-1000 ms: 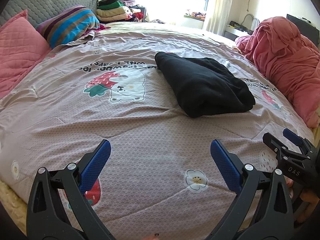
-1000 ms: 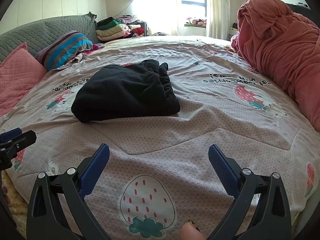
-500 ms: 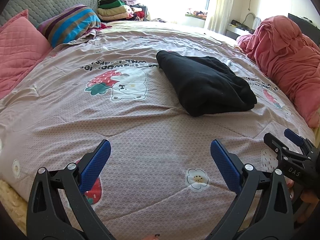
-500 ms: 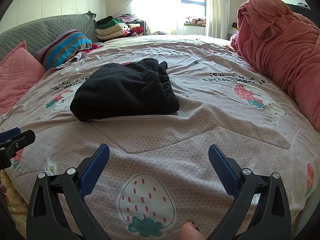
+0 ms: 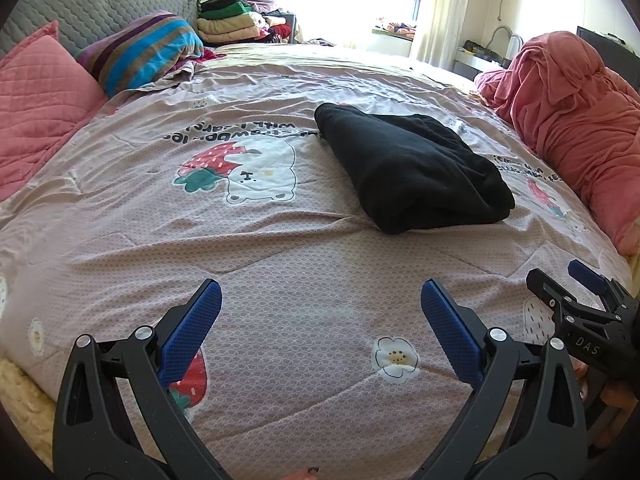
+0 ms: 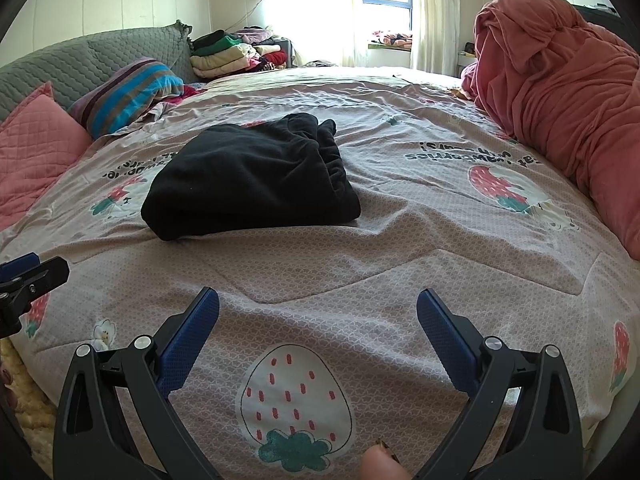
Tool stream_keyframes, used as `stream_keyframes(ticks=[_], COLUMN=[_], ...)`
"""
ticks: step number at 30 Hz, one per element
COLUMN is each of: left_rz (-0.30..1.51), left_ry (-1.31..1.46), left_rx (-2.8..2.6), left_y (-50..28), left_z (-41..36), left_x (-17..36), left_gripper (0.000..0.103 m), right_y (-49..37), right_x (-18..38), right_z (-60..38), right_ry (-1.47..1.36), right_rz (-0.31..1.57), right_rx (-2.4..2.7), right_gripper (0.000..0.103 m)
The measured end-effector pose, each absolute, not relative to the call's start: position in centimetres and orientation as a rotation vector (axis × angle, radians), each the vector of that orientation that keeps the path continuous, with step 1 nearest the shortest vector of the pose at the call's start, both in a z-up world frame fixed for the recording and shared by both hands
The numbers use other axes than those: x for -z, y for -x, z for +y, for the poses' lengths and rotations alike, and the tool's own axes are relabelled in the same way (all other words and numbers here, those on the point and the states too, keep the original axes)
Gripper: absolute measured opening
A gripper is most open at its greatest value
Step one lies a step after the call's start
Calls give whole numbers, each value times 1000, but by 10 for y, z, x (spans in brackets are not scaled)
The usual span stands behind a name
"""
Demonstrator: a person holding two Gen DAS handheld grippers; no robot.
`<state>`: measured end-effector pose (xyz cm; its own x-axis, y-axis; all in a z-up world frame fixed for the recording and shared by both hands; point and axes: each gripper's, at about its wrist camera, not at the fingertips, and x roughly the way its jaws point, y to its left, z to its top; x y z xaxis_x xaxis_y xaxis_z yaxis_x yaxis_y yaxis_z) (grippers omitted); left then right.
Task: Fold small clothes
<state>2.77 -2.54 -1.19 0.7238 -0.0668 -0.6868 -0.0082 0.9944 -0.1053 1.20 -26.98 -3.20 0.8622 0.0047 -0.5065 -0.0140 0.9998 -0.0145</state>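
A black garment (image 5: 408, 168) lies folded in a thick bundle on the pink strawberry-print bedspread (image 5: 256, 248), ahead and to the right of my left gripper (image 5: 320, 300). That gripper is open, hovering over the bed's near edge with nothing between its blue pads. In the right wrist view the same garment (image 6: 256, 184) sits ahead and to the left. My right gripper (image 6: 318, 310) is open too, empty, well short of the cloth. Each gripper shows at the edge of the other's view: the right one (image 5: 580, 300) and the left one (image 6: 28, 276).
A heaped red blanket (image 6: 560, 92) lines the bed's right side. Pink pillows (image 5: 36, 96) and a striped pillow (image 5: 140, 52) lie at the left. A stack of folded clothes (image 6: 232, 54) stands by the grey headboard near the window.
Both views have crept slightly back and up from the folded garment. The garment has not moved and both grippers have stayed open.
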Motion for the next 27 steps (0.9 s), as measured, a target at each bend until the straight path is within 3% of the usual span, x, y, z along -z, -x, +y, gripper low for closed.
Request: stream_keyframes(ticks=[18, 21, 27], left_rz=[798, 814, 761], left_ry=[135, 240, 413], left_rx=[41, -14, -425], left_y=[-28, -37, -58], left_z=[-17, 27, 209], left_x=[14, 14, -3], left_gripper=[93, 94, 93], right_y=[-17, -11, 30], right_x=[35, 29, 20], right_z=[-295, -338, -511], right_ry=[-87, -151, -302], right_rz=[588, 560, 491], right_rx=[97, 247, 781], right_gripper=[98, 98, 98])
